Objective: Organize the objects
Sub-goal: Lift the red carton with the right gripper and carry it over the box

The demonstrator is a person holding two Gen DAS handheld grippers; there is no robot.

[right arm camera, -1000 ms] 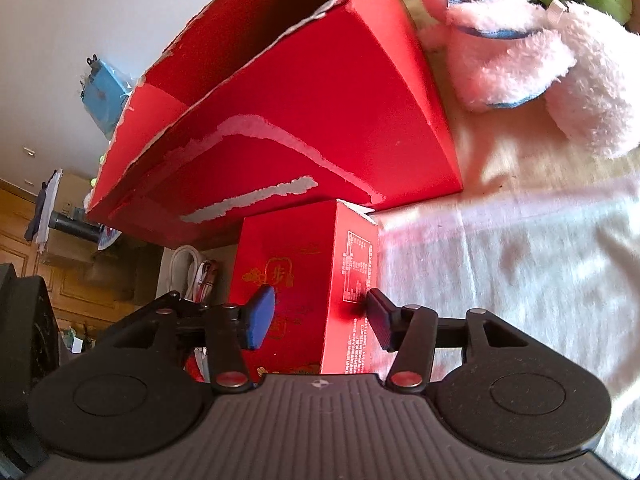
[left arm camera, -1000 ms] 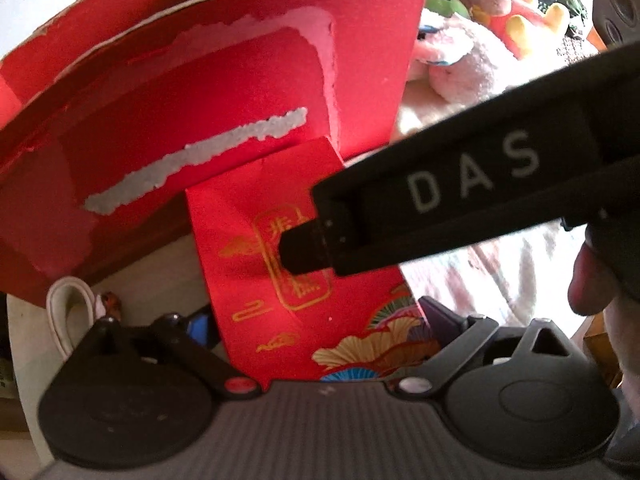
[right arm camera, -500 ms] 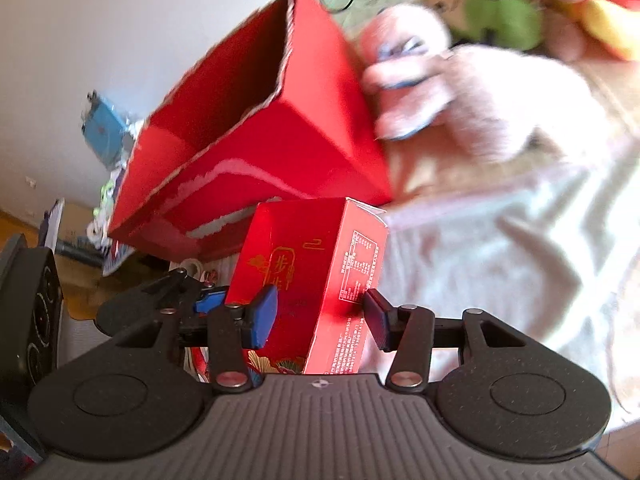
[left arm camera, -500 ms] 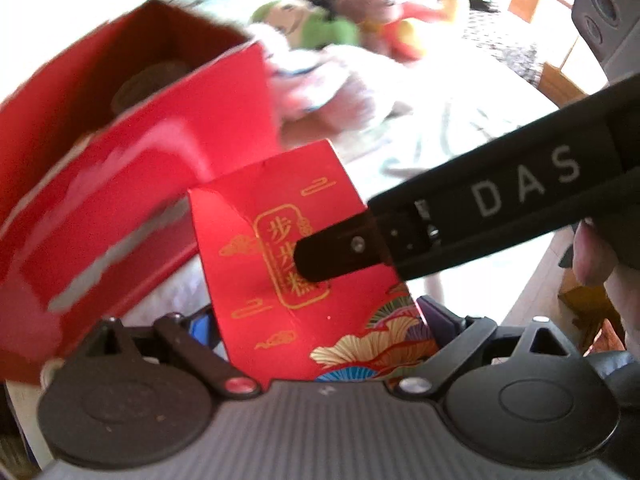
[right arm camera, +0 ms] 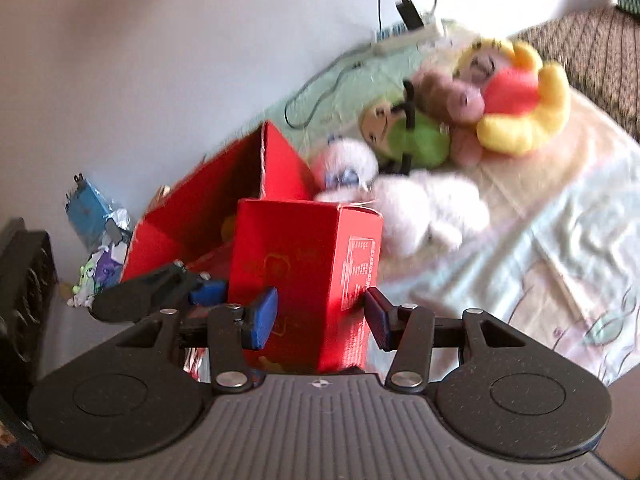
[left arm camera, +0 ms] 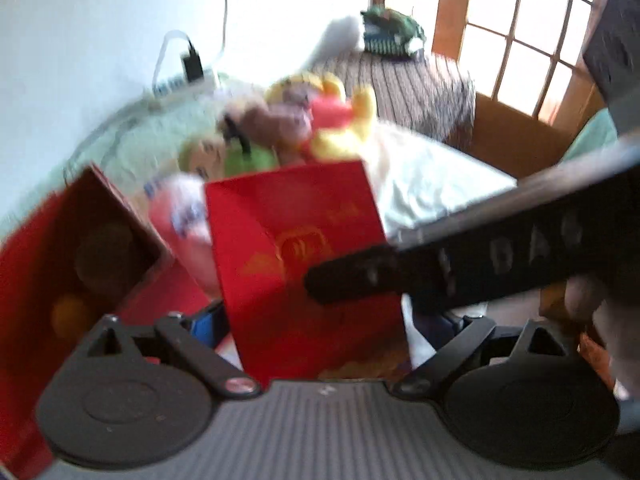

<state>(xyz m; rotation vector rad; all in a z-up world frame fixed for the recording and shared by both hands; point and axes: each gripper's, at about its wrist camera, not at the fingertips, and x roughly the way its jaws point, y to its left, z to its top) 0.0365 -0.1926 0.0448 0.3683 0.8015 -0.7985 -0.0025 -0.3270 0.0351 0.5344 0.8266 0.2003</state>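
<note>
With both grippers, left (left arm camera: 320, 320) and right (right arm camera: 320, 316), clamped on the small red carton (right arm camera: 304, 280), lower it into the open red box (right arm camera: 208, 216).

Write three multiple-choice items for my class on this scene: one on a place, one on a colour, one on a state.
1. Where is the small red box?
A. Between the right claw's fingers
B. Inside the large red box
C. On top of the plush toys

2. What colour is the body of the doll beside the brown plush?
A. Blue
B. Green
C. Black

3. How is the large red box?
A. Taped shut
B. Flattened
C. Open at the top

Key:
1 A: the small red box stands between the fingers of the right claw.
2 B: the doll next to the brown plush has a green body.
3 C: the inner walls of the large red box show through its open top.
</note>
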